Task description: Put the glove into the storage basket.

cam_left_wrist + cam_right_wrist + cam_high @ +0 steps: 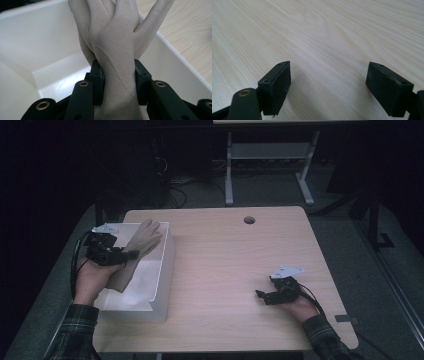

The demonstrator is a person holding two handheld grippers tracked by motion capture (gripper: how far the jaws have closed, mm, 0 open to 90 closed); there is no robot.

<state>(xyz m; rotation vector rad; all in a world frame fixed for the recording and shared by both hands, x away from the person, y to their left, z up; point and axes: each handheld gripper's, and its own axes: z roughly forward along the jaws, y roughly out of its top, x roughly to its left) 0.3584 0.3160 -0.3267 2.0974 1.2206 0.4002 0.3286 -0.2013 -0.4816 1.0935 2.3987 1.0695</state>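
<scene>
glove: beige suede-like fabric glove point(136, 251), stiff enough to hold a hand shape, pinched at the wrist and hanging over the open white rectangular plastic bin point(161, 270)

left gripper point(125, 255): jaws narrowed onto the glove wrist, pads pressing both sides of the cuff, so holding it, no gap visible

right gripper point(260, 294): jaws spread wide, nothing between them, resting low over the pale wood-grain counter point(240, 265), well apart from the bin

key relation: glove long axis running straight out from the left jaws, cuff end trailing back toward the hand, fingers pointing away and up toward the far wall of the bin; glove body above the bin interior, not on its floor yet by the look of it

nearer hand: left, obviously, already on it; right well off to the other side of the counter

next move, best guess: lower and let go so the glove drops inside the bin; fingertips look close to the far rim, so might drape over the edge if released as is

left gripper view extras: glove point(112, 47) seam and thumb spread clearly visible, white bin floor point(60, 75) directly beneath, pads point(97, 75) biting the cuff

high view extras: whole layout, bin sitting at the left edge of the counter, both plaid sleeves coming in from below

right gripper view extras: just bare counter point(324, 37) between open jaws, confirms nothing held there
</scene>
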